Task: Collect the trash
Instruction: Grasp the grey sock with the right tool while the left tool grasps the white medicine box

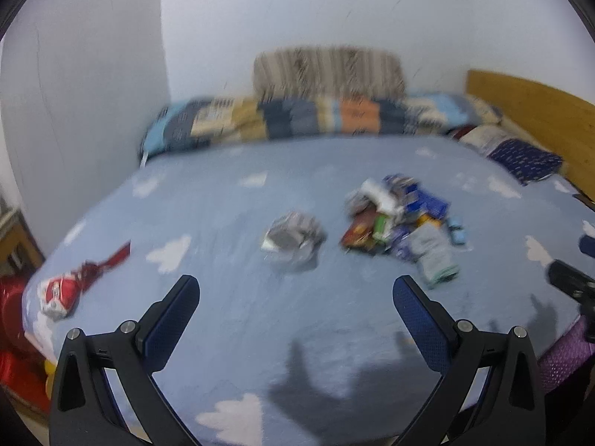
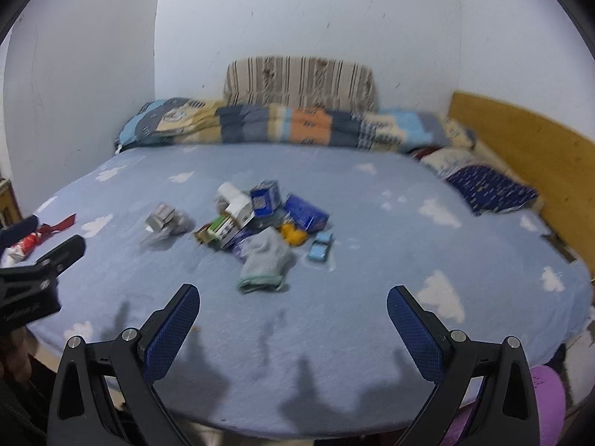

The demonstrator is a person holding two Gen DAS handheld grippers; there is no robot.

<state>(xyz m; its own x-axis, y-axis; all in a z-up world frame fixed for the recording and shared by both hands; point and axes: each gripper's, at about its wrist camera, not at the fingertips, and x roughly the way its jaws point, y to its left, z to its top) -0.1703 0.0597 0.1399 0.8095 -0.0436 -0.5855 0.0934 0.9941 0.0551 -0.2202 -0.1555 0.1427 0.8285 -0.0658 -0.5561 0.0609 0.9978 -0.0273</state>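
A heap of trash (image 2: pixel 256 212) lies mid-bed: small boxes, wrappers, a blue carton (image 2: pixel 305 212), a grey sock (image 2: pixel 264 260) and a little blue toy car (image 2: pixel 319 247). The same heap (image 1: pixel 398 219) shows in the left wrist view. A crumpled silvery wrapper (image 1: pixel 293 239) lies apart to its left, also seen as the wrapper (image 2: pixel 163 223). A red and white wrapper (image 1: pixel 61 291) rests near the bed's left edge. My left gripper (image 1: pixel 295 290) hangs open above the near bed, empty. My right gripper (image 2: pixel 293 299) is open and empty too, short of the sock.
The bed (image 2: pixel 372 223) has a blue sheet with white clouds. A folded patchwork quilt (image 2: pixel 290 126) and striped cushion (image 2: pixel 301 81) line the far wall. A dark blue pillow (image 2: pixel 491 187) lies by the wooden headboard (image 2: pixel 528 141). Something purple (image 2: pixel 546 390) sits below the near right edge; red objects (image 1: pixel 15 334) at left.
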